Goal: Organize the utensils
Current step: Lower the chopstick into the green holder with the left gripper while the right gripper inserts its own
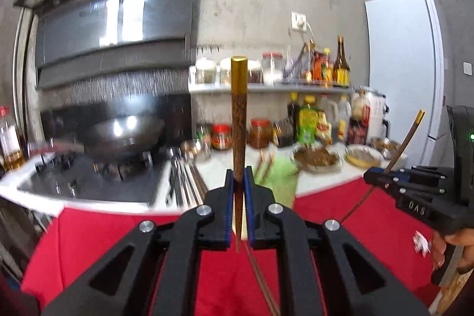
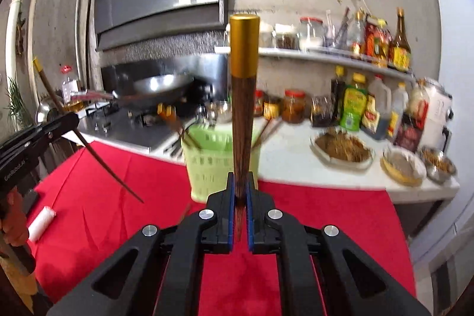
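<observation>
My left gripper (image 1: 238,182) is clamped tight on a wooden chopstick (image 1: 238,120), its blue pads pressed against the dark shaft, so the stick rises straight toward twelve o'clock from between my fingers and ends in a gold cap, while its thin tip pokes back below the pads toward six. My right gripper (image 2: 240,188) is closed the same way on a second chopstick (image 2: 243,108), also standing upright toward twelve with its gold cap at the top. From the left camera I see my right gripper out at three o'clock, its stick slanting up toward one; from the right camera my left gripper sits at nine o'clock, its stick tilted with the pointed tip hanging down toward four over the red cloth (image 2: 103,182). Both grippers are above that cloth, not touching it. Just beyond my right gripper, at twelve o'clock and directly behind the held stick, stands the green basket (image 2: 207,165) with more chopsticks leaning inside it; in the left view it lies just past my fingers at about one o'clock. Further out sit the white counter (image 2: 290,159), plates of food, the wok (image 1: 124,132) on the stove at ten o'clock, and bottles along the wall.
</observation>
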`<state>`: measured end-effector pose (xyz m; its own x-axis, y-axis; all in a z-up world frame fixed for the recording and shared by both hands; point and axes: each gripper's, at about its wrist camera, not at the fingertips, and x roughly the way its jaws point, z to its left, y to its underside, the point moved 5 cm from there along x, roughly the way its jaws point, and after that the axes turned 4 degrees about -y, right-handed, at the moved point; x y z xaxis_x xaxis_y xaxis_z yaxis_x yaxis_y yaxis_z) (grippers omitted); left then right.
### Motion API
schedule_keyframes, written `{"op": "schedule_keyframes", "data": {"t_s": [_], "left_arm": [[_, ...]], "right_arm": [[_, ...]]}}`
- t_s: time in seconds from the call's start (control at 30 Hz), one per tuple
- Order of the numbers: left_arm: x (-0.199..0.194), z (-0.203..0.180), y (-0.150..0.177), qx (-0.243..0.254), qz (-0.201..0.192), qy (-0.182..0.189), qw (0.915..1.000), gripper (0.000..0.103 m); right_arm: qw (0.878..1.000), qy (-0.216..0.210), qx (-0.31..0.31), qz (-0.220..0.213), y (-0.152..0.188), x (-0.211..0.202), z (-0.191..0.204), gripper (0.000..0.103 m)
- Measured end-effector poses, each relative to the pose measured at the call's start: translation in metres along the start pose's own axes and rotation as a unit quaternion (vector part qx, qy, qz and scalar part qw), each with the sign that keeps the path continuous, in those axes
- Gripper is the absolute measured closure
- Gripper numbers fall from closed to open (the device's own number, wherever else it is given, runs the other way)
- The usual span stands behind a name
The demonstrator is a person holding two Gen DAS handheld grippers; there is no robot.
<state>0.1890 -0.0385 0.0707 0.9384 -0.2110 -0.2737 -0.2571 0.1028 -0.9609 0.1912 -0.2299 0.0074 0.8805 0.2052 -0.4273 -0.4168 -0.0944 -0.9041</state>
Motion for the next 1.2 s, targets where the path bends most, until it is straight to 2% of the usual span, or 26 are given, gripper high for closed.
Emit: {"op": "schedule_keyframes", "data": {"t_s": [0.2,0.3,0.43,0.53,0.73,0.9,1.07,1.2], "left_arm": [[0.022,0.009,-0.065,0.003,-0.047,-0.019,0.9987,0.096],[0.043,0.005,-0.081,-0.001,-0.047,-0.008,0.9989,0.096],[0.072,-0.001,-0.087,-0.008,-0.038,0.017,0.9991,0.096],[0.098,-0.009,-0.081,-0.015,-0.018,0.037,0.9991,0.096],[0.140,-0.016,-0.048,-0.009,0.039,0.037,0.9985,0.096],[0.154,-0.011,-0.023,-0.009,0.069,0.030,0.9971,0.096],[0.167,-0.006,-0.011,-0.020,0.090,0.030,0.9953,0.096],[0.174,-0.008,-0.007,-0.009,0.100,0.021,0.9947,0.096]], "right_arm": [[0.999,0.004,-0.014,-0.031,-0.064,0.016,-0.006,0.097],[0.999,0.010,-0.016,-0.038,-0.088,0.029,-0.012,0.097],[0.999,0.011,-0.017,-0.037,-0.103,0.050,-0.017,0.097],[0.999,0.010,-0.014,-0.031,-0.104,0.067,-0.019,0.097],[1.000,0.011,-0.021,0.010,-0.084,0.100,-0.021,0.096],[0.999,0.021,-0.025,0.029,-0.070,0.114,-0.025,0.096],[0.999,0.019,-0.018,0.046,-0.063,0.124,-0.030,0.096],[0.998,0.014,-0.023,0.057,-0.060,0.128,-0.031,0.094]]}}
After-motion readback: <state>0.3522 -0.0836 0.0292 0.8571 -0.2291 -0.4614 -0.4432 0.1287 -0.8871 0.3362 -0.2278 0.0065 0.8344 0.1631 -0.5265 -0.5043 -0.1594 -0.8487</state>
